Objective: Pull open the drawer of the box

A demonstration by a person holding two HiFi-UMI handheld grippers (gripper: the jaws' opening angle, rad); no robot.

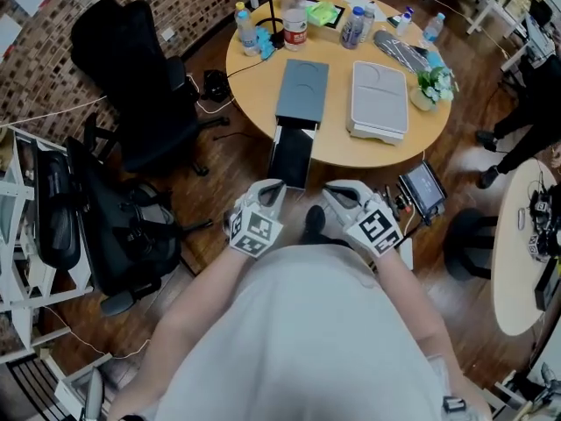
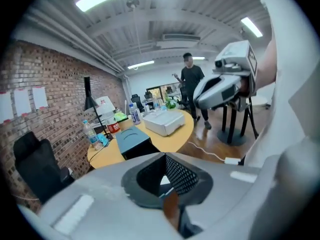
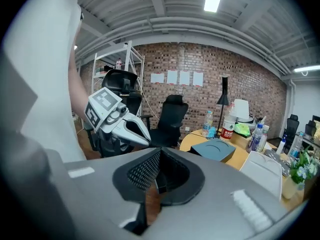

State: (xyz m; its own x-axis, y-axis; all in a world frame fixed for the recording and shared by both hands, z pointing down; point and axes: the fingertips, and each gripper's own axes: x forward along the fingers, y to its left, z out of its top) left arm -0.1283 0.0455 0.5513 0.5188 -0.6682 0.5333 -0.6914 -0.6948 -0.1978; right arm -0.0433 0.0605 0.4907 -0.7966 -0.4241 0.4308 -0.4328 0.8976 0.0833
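A dark blue-grey box (image 1: 302,90) lies on the round wooden table (image 1: 337,147), and its black drawer (image 1: 291,154) sticks out over the near edge. I hold both grippers close to my body, well short of the table. My left gripper (image 1: 273,187) is shut with nothing between its pads (image 2: 175,176). To its right my right gripper (image 1: 331,191) is shut too and holds nothing. The left gripper view shows the box (image 2: 132,140) beyond my left gripper (image 2: 169,186). In the right gripper view the box (image 3: 216,149) lies past my right gripper (image 3: 155,184).
A white box (image 1: 379,99) lies right of the dark one. Bottles (image 1: 295,20), a keyboard and a small plant (image 1: 434,84) crowd the table's far side. Black office chairs (image 1: 131,68) stand at the left. A person (image 2: 192,81) stands beyond the table.
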